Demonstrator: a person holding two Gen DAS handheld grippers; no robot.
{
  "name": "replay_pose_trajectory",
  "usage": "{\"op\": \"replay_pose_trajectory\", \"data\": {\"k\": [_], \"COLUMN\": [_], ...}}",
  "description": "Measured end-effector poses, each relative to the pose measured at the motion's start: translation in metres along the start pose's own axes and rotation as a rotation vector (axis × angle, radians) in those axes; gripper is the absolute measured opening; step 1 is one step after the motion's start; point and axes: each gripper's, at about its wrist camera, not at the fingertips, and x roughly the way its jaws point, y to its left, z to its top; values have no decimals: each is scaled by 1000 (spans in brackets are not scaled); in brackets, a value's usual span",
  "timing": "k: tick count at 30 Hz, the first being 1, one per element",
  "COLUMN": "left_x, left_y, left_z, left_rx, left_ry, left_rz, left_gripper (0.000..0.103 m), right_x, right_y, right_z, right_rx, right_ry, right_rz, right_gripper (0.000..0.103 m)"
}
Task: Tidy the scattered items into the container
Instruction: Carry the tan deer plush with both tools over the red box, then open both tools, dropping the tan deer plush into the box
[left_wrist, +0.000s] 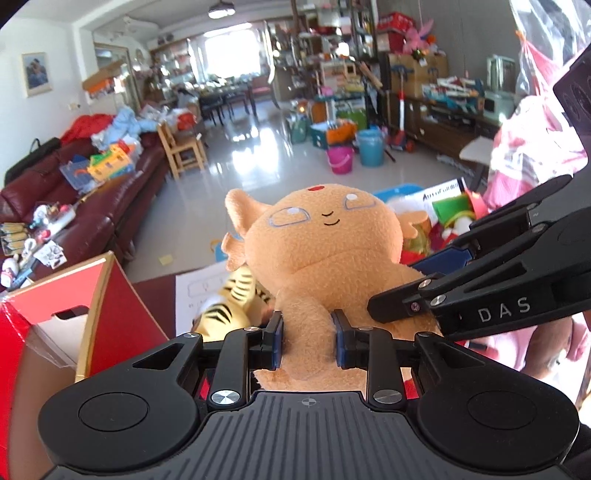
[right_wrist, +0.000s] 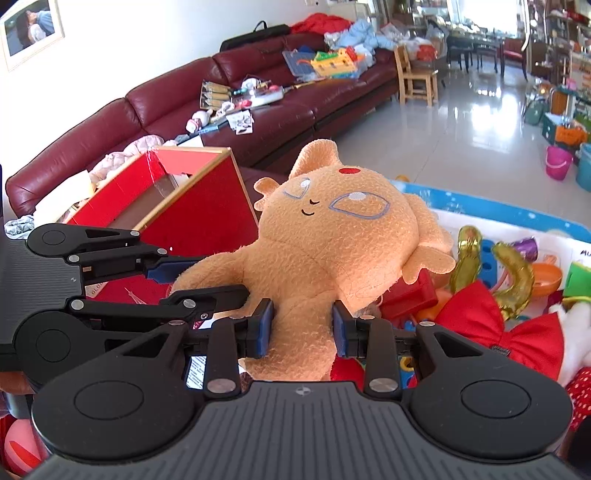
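The orange plush (left_wrist: 321, 254) is clamped by both the left tongs (left_wrist: 308, 341) and the right tongs (right_wrist: 301, 326), one limb each, and held aloft between the red box (right_wrist: 177, 210) and the blue-rimmed toy bin (right_wrist: 480, 206), presumably so its floppy bulk is steadied for transfer.

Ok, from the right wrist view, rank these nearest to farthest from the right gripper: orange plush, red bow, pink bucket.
1. Orange plush, clamped in the right gripper.
2. Red bow, just to the right.
3. Pink bucket, far right on the floor.
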Motion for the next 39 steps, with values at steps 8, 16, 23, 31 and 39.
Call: {"op": "replay_pose_trajectory", "data": {"k": [8,16,23,31,39], "left_x": [-19,-67,-139,-193,-186], "left_y": [-2,34,91,145,170], "left_z": [1,-8,-38,-94,-144], "left_rx": [-39,-150,-312,-504,-699], "left_ry": [-85,-170,-194,-94,60], "left_rz": [29,159,404,611,601], "left_gripper": [25,25,25,25,89], "right_x": [-18,-22,-6,35,70], "right_y": [13,68,166,264,266], "right_z": [11,42,77,77,57], "right_rx": [-69,-237,-476,-632,-654], "right_ry": [-36,-72,-98,-12,22], "right_rz": [-26,17,194,415,335], "right_gripper": [37,37,37,37,85]}}
